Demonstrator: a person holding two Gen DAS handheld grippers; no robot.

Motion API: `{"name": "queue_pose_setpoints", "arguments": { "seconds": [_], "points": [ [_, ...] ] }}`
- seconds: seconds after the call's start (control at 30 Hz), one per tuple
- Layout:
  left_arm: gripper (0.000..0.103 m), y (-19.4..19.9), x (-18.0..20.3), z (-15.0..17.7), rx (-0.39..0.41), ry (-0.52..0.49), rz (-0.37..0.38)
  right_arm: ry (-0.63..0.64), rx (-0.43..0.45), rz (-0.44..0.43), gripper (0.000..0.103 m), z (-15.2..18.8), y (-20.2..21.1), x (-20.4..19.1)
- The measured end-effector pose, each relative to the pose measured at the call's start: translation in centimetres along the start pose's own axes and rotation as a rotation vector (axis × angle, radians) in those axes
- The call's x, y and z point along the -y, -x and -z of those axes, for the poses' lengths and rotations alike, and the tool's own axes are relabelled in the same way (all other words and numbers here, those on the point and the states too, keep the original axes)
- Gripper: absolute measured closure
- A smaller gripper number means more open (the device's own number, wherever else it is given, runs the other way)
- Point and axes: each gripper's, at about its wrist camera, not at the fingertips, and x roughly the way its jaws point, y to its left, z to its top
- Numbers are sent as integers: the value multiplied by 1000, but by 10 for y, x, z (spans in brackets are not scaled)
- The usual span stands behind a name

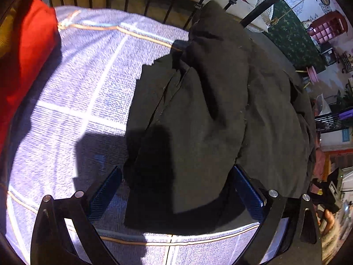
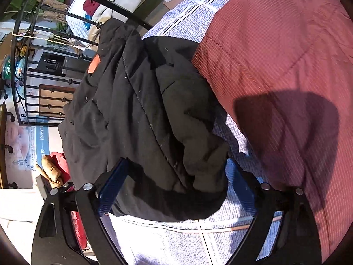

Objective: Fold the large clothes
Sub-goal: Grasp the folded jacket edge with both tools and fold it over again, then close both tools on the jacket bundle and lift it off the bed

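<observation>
Both grippers, left [image 1: 176, 194] and right [image 2: 174, 190], hover with jaws apart over the black coat [image 1: 209, 110] heaped on the bed [image 1: 88, 77].

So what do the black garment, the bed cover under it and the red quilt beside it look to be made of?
Black garment: padded matte woven shell, probably a synthetic coat; stitched quilt lines and puffy folds, with lint clinging.
Bed cover: blue-white cloth with a nubbly textured weave, crossed by pale stripes.
Red quilt: smooth fabric with a fine check and slight sheen; a stitched seam suggests filling.
</observation>
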Motion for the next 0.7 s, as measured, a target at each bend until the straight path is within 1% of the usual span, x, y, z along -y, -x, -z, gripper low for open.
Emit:
{"name": "queue_pose_setpoints", "arguments": {
  "seconds": [0.07,0.13,0.2,0.33,0.53,0.7],
  "points": [
    [5,-7,-4,-3,-15,2,27,0,-15,2,12,-4,-5,2],
    [5,-16,-8,-7,-36,4,47,-5,-34,-5,9,-8,-9,6],
    [5,-22,-9,-12,-49,10,55,-3,-46,-1,6,-12,-16,5],
    [5,-32,-8,-30,-55,41,57,7,-58,18,6,-21,-30,-1],
    [5,-52,1,-49,-101,41,58,-28,-66,29,5,-34,-44,-1],
    [5,-62,2,-56,-146,105,65,-18,-51,55,5,-33,-46,-2]
  ]
}}
